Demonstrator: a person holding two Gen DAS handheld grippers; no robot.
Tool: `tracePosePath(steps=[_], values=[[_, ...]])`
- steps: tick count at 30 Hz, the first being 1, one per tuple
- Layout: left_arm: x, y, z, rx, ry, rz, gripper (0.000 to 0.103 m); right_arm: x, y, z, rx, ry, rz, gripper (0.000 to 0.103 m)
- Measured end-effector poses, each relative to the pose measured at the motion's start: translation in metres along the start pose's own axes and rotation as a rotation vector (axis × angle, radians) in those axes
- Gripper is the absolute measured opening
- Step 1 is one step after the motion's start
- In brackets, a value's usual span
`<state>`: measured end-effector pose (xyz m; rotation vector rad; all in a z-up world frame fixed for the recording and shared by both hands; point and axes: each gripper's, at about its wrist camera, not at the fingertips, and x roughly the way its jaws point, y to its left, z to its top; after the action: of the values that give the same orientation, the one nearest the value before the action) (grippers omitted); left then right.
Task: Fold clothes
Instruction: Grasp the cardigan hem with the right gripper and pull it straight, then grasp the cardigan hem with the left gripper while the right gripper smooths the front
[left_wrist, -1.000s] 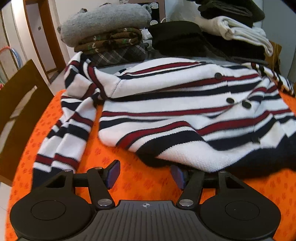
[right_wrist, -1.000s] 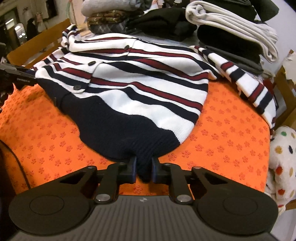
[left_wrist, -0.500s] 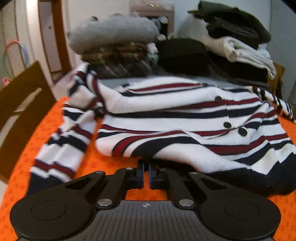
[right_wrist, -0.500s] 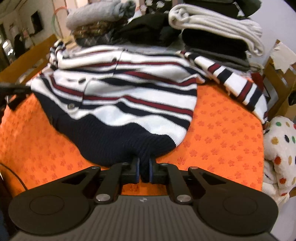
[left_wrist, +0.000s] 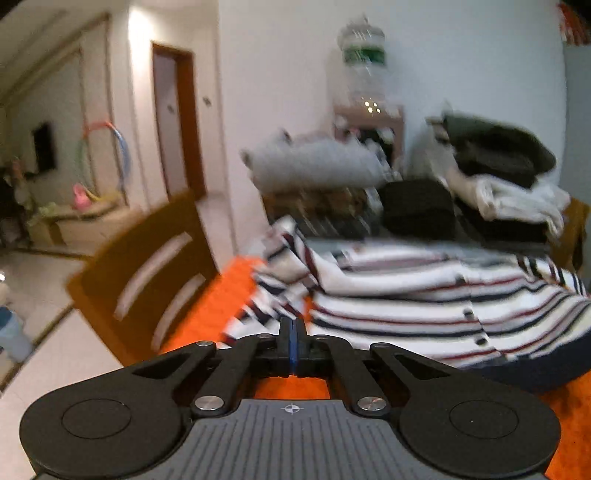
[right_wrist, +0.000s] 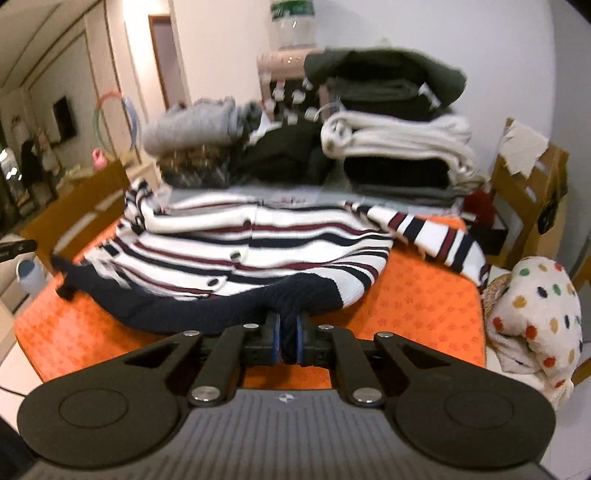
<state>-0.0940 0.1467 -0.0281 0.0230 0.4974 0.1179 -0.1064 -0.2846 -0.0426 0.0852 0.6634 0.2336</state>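
A white cardigan with navy and red stripes (left_wrist: 424, 295) (right_wrist: 258, 243) lies on the orange mat (right_wrist: 417, 306). Its navy hem faces me. My right gripper (right_wrist: 287, 339) is shut on the navy hem (right_wrist: 291, 299) and holds it lifted off the mat. My left gripper (left_wrist: 291, 339) is shut with its blue pads together, raised at the cardigan's left edge; no cloth shows between the pads. A striped sleeve (right_wrist: 439, 236) trails to the right. The left sleeve (left_wrist: 269, 295) is blurred.
Stacks of folded clothes (right_wrist: 388, 129) (left_wrist: 317, 173) stand behind the cardigan. A wooden chair (left_wrist: 147, 266) stands left of the table. A polka-dot cloth (right_wrist: 535, 314) hangs at the right. A water dispenser (left_wrist: 364, 74) stands at the back wall.
Both grippers have risen. The right one lifts the navy hem off the mat. The left one, open a second ago, closed at the hem and has swung up and leftward.
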Motion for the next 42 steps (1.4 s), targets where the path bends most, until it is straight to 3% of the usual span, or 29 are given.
tracePosePath(steps=[5, 11, 17, 19, 20, 23, 27, 32, 38, 40, 41, 42], values=[[-0.033, 0.025, 0.006, 0.002, -0.037, -0.035, 0.002, -0.047, 0.025, -0.01, 0.038, -0.054, -0.019, 0.009], [-0.043, 0.036, -0.024, 0.044, 0.072, -0.166, 0.007, -0.072, 0.048, -0.045, 0.084, -0.023, -0.078, 0.009], [-0.026, 0.026, -0.056, 0.071, 0.19, -0.243, 0.044, -0.058, 0.061, -0.091, 0.061, 0.122, -0.126, 0.011], [-0.015, 0.021, -0.063, 0.062, 0.217, -0.252, 0.049, -0.052, 0.063, -0.102, 0.068, 0.155, -0.138, 0.011], [-0.01, 0.019, -0.066, 0.056, 0.228, -0.257, 0.053, -0.05, 0.064, -0.105, 0.072, 0.163, -0.148, 0.013], [0.004, 0.014, -0.075, 0.039, 0.258, -0.265, 0.058, -0.045, 0.059, -0.113, 0.099, 0.174, -0.153, 0.035], [0.029, 0.009, -0.083, -0.017, 0.304, -0.25, 0.063, -0.037, 0.042, -0.114, 0.197, 0.158, -0.129, 0.048], [0.062, 0.006, -0.087, -0.111, 0.356, -0.21, 0.064, -0.012, 0.017, -0.117, 0.354, 0.13, -0.152, 0.052], [0.08, -0.011, -0.096, -0.102, 0.394, -0.176, 0.06, 0.021, 0.027, -0.125, 0.31, 0.206, -0.163, 0.052], [0.079, -0.016, -0.098, -0.081, 0.377, -0.163, 0.037, 0.028, 0.034, -0.129, 0.281, 0.229, -0.176, 0.047], [0.078, -0.018, -0.098, -0.07, 0.372, -0.169, 0.021, 0.031, 0.038, -0.131, 0.264, 0.236, -0.184, 0.042], [0.077, -0.018, -0.097, -0.068, 0.366, -0.179, 0.008, 0.031, 0.04, -0.131, 0.247, 0.233, -0.194, 0.029]])
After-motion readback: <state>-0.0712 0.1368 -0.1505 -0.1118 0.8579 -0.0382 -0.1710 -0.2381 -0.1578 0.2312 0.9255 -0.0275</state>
